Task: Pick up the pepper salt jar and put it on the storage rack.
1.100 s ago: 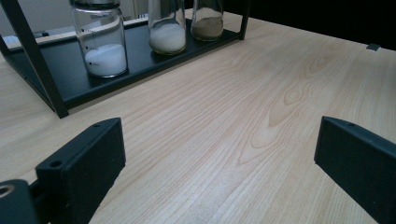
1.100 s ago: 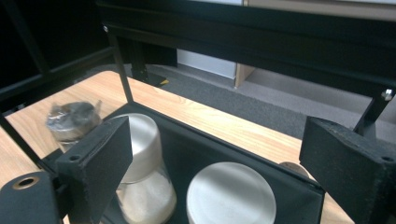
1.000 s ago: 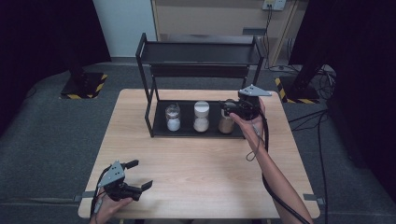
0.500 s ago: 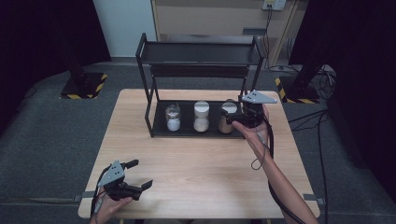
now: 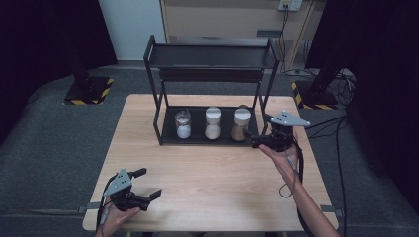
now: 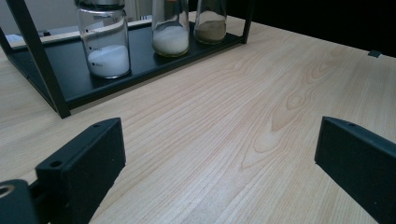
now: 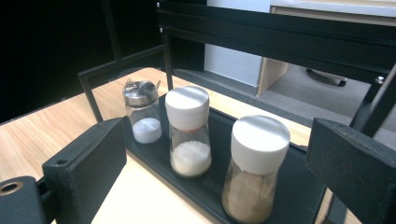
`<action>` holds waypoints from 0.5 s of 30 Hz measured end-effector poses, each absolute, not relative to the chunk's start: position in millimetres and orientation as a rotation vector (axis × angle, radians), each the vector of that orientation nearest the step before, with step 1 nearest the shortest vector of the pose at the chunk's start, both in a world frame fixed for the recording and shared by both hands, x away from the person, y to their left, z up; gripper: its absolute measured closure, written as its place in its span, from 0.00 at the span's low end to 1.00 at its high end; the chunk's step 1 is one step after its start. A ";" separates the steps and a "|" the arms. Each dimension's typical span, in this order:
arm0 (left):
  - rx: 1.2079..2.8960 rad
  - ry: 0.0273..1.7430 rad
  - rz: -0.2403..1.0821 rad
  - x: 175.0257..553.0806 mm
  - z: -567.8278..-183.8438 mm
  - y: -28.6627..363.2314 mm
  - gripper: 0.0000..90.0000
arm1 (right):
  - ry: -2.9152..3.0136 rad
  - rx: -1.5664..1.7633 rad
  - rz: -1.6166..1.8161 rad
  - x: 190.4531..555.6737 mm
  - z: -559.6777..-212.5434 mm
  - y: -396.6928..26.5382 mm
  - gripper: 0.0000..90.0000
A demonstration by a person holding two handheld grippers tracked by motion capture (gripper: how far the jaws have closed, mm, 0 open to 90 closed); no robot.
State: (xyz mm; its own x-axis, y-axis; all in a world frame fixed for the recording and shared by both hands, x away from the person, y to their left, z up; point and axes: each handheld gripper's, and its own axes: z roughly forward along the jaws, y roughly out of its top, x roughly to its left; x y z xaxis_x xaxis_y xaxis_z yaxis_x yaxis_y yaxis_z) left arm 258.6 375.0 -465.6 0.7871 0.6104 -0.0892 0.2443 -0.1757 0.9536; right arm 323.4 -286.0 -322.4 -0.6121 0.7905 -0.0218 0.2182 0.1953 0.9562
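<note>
A black two-tier rack [image 5: 212, 57] stands at the back of the wooden table [image 5: 217, 182]. Three jars sit on its bottom shelf. They are a metal-lidded jar of white powder [image 5: 183, 124] [image 7: 141, 114], a white-capped jar of pale grains [image 5: 213, 124] [image 7: 189, 135] and a white-capped jar of brown spice [image 5: 241, 126] [image 7: 254, 172]. My right gripper [image 5: 253, 141] hovers just right of the rack, pointing left at the brown jar. Its jaws have just been opening and nothing is between them. At the table's front left, my left gripper [image 5: 148, 183] [image 6: 219, 154] is open and holds nothing.
The rack's top shelf is bare, and its right front post [image 5: 263, 101] stands close to my right gripper. Cables trail over the dark floor at the right [image 5: 336, 123]. A yellow-and-black striped base [image 5: 86, 91] sits on the floor at the left.
My right gripper has drawn back from the brown spice jar, moving right and toward the near edge. The jar stays on the shelf. My left gripper has not moved.
</note>
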 end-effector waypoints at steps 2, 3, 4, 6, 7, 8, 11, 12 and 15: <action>1.760 0.666 0.373 258.7 -465.3 374.7 0.01 | 1.951 0.937 1.436 317.5 -323.8 -290.2 0.06; 1.757 0.666 0.373 258.6 -465.4 374.9 0.01 | 1.953 0.935 1.434 314.6 -324.0 -291.8 0.05; 1.756 0.665 0.373 258.3 -465.6 375.2 0.01 | 1.955 0.933 1.431 311.7 -324.2 -293.5 0.05; 1.757 0.665 0.375 257.9 -465.6 375.9 0.01 | 1.953 0.929 1.435 305.7 -325.9 -297.1 0.05; 1.755 0.667 0.375 257.7 -465.8 376.2 0.01 | 1.953 0.926 1.436 303.3 -326.8 -298.6 0.05; 1.754 0.668 0.374 257.6 -466.0 376.4 0.01 | 1.953 0.925 1.436 300.7 -327.6 -299.8 0.05; 1.756 0.658 0.376 257.4 -465.6 376.1 0.01 | 1.955 0.927 1.440 292.3 -332.1 -303.8 0.05; 1.759 0.657 0.375 257.4 -465.6 375.7 0.01 | 1.955 0.927 1.438 290.1 -333.1 -304.5 0.05; 1.759 0.658 0.375 257.3 -465.7 375.7 0.01 | 1.956 0.936 1.444 284.0 -337.5 -309.1 0.05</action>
State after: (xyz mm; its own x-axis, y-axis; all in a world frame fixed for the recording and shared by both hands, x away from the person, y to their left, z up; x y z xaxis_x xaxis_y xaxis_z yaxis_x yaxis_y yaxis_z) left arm 257.3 375.7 -465.7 0.7906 0.6066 -0.0829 0.2381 -0.1799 0.9544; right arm 284.0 -309.1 -337.5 -0.6197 0.7847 -0.0134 0.2185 0.1888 0.9574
